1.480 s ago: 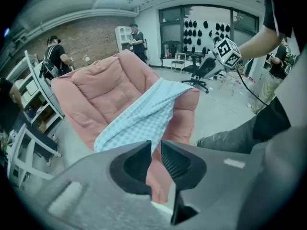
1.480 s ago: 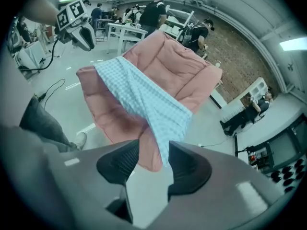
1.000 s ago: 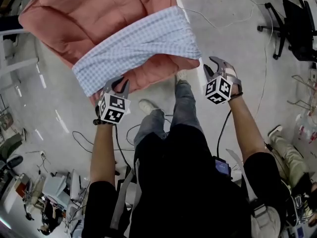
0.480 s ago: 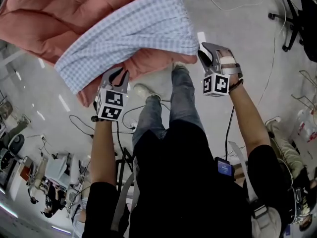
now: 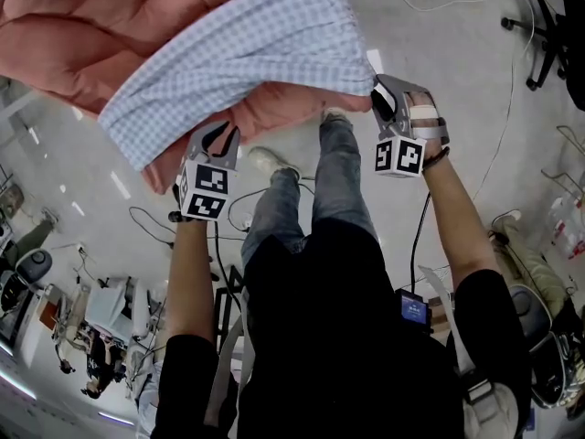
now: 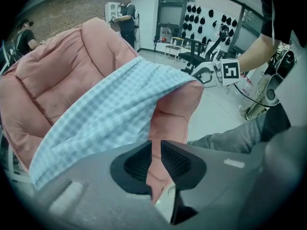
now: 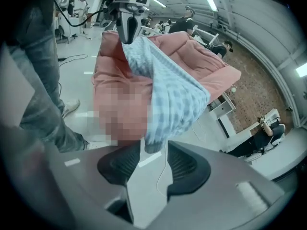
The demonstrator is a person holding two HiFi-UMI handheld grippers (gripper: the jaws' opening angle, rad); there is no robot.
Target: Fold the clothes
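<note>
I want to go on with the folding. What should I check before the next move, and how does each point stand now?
1. Left gripper holds the pink quilt: ok, shut on its edge.
2. Right gripper holds the checked cloth: not ok, jaws apart, corner loose between them.
3. Checked cloth lies over the quilt: ok.
4. Cloth smooth: not ok, it hangs with creases.
5. Quilt's lower edge clear of the floor: cannot tell.
</note>
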